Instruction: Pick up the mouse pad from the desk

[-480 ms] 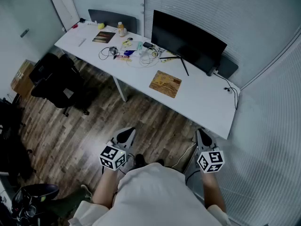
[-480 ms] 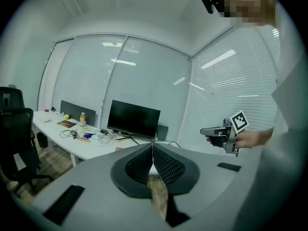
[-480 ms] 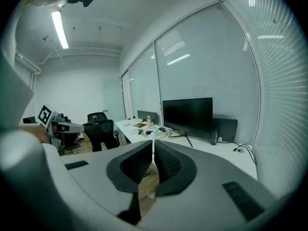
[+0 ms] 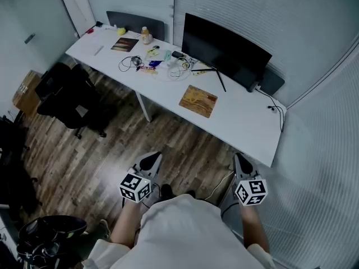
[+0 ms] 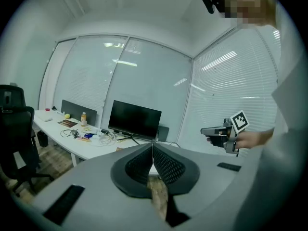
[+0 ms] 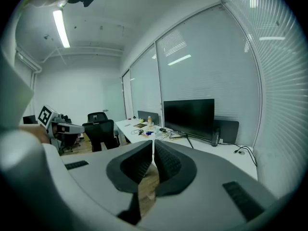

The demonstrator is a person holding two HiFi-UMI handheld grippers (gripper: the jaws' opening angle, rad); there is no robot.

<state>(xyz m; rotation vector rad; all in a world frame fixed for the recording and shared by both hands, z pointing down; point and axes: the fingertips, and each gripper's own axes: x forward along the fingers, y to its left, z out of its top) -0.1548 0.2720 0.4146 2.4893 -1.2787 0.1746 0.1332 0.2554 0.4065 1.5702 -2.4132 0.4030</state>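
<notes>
The mouse pad (image 4: 198, 101), brown with a yellowish pattern, lies flat on the long white desk (image 4: 241, 125) in front of the black monitor (image 4: 224, 49). I stand on the wooden floor well back from the desk. Both grippers are held low near my body and point toward it. In the head view the left gripper (image 4: 151, 160) and the right gripper (image 4: 242, 160) are far short of the pad. The left gripper (image 5: 153, 145) is shut with nothing in it. The right gripper (image 6: 153, 141) has its jaws together, also empty.
Cables and small items (image 4: 157, 63) clutter the desk left of the monitor, with a bottle (image 4: 145, 35) and a dark pad (image 4: 124, 43) farther left. A black office chair (image 4: 70, 94) stands on the floor at left. A dark chair base (image 4: 53, 228) sits beside my left leg.
Both grippers stay where they were. The dark chair base at the lower left has come further into the head view.
</notes>
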